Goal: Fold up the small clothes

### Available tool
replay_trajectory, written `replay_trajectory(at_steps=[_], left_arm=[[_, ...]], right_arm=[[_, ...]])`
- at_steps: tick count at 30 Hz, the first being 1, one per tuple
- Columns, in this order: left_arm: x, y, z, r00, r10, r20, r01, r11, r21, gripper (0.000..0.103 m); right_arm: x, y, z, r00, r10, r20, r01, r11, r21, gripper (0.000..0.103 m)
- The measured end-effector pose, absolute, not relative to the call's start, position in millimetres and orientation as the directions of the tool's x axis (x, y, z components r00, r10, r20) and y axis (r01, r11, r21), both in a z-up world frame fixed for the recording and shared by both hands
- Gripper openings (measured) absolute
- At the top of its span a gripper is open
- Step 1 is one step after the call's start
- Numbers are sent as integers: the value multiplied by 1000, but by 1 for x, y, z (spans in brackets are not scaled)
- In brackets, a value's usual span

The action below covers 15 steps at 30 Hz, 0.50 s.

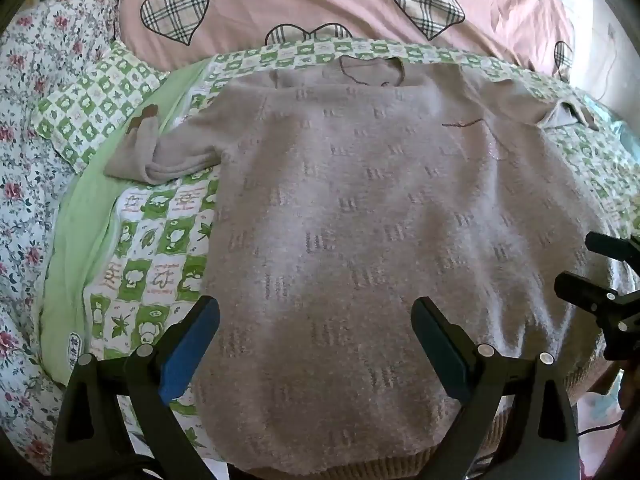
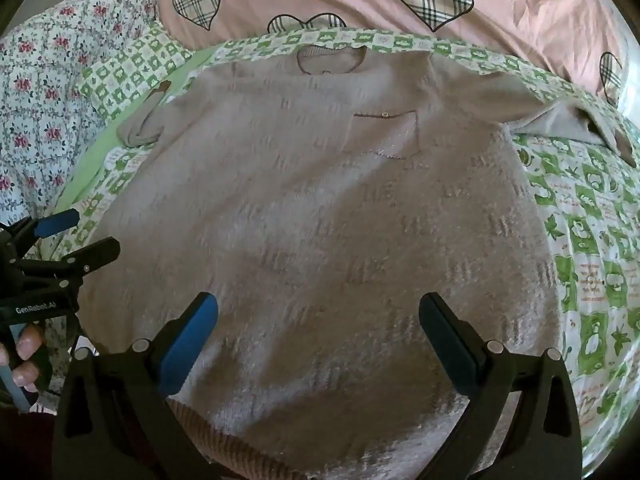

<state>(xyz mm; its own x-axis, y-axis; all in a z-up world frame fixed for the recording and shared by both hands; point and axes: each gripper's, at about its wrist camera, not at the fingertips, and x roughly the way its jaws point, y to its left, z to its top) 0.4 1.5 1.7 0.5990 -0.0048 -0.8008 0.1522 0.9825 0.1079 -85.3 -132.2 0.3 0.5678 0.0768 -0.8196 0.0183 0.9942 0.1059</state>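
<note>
Both grippers, left gripper (image 1: 316,344) and right gripper (image 2: 318,340), hover wide and empty over the flat sweater (image 1: 360,220) mid-frame; each sleeve (image 1: 160,156) wants folding inward first, judging by its spread.

both tongs tilt steeply downward, side by side. the left tongs (image 1: 316,344) stand with jaws spread wide, nothing between the blue pads. the right tongs (image 2: 318,340) gape equally wide, also empty. fingers (image 2: 28,346) of a hand wrap the left handle.
</note>
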Motion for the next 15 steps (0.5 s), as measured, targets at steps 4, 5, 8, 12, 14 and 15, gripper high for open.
replay_trajectory(at_steps=[4, 5, 8, 12, 14, 15], left_arm=[[-1, 2, 2, 595, -10, -804, 155, 983, 103, 97], [1, 3, -1, 598, -2, -802, 151, 982, 110, 97], [4, 2, 0, 596, -6, -803, 152, 983, 105, 97], [2, 0, 0, 595, -11, -804, 152, 983, 99, 97], [2, -1, 0, 596, -15, -803, 150, 984, 93, 97], [2, -1, -1, 598, -12, -801, 150, 984, 97, 97]], right_arm=[[-84, -131, 0, 559, 72, -826, 25, 994, 104, 101], [-84, -130, 0, 558, 72, -827, 26, 994, 104, 101], [-85, -131, -3, 559, 74, -826, 27, 994, 108, 101], [-83, -135, -2, 582, 82, -809, 15, 994, 111, 101], [-83, -134, -2, 579, 80, -811, 17, 994, 110, 101], [-83, -134, -3, 578, 79, -813, 19, 994, 111, 101]])
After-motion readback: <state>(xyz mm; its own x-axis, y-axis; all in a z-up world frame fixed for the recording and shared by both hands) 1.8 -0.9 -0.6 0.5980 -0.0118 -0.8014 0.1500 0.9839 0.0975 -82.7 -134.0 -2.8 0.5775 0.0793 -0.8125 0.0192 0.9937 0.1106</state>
